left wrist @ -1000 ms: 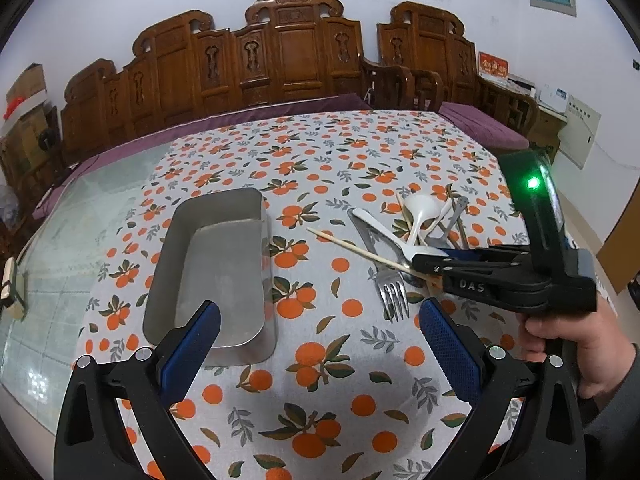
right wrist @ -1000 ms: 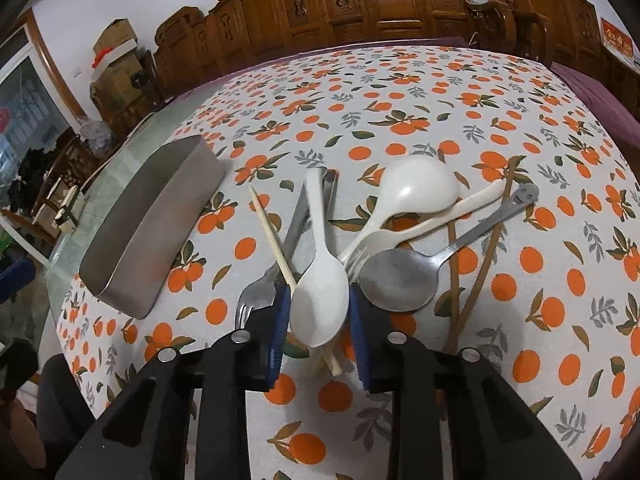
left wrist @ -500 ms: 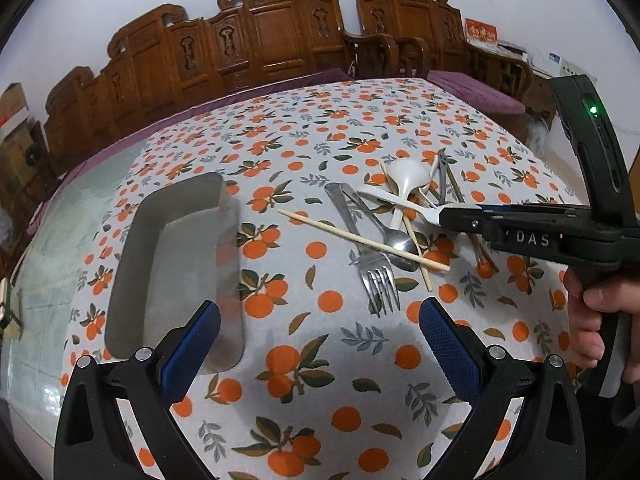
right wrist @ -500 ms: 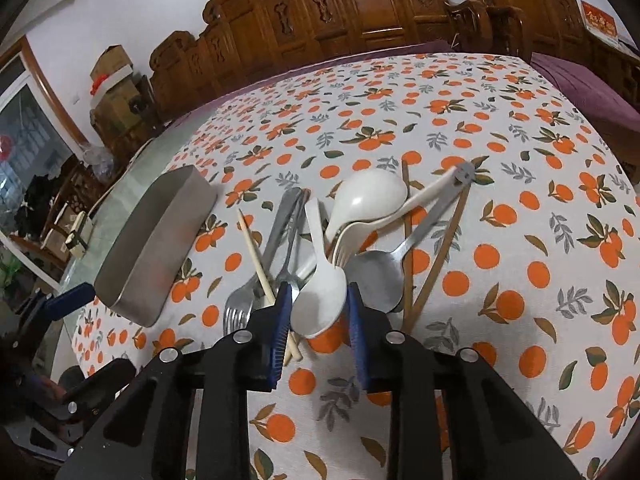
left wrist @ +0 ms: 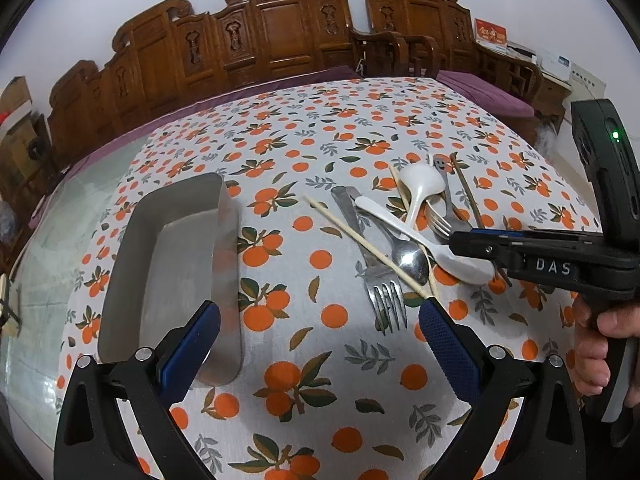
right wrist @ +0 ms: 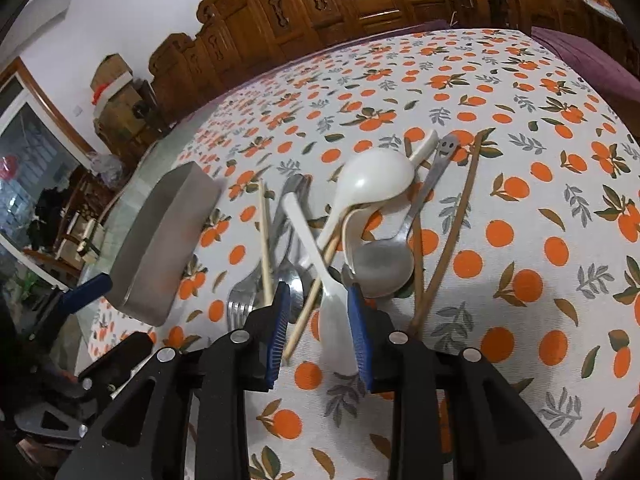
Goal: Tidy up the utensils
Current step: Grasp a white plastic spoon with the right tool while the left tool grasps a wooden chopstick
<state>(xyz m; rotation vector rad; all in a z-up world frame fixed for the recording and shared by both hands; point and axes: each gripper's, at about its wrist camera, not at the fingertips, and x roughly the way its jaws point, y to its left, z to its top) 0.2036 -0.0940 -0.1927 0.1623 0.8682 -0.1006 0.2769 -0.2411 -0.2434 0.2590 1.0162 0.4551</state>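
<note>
Pick-up step: right hand-held gripper (right wrist: 318,312) pinching white plastic spoon (right wrist: 320,264) from utensil pile lower centre, left hand-held gripper (left wrist: 320,336) spread idle; next probably carry to metal tray (left wrist: 176,264) at left.

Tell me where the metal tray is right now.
In the left wrist view the metal tray sits on the tablecloth left of the utensil pile, just beyond the left gripper.

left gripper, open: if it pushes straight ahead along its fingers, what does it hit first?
Probably the metal fork, whose tines lie nearest between the left gripper fingers; the tray sits off to the side. Depth is uncertain.
</note>
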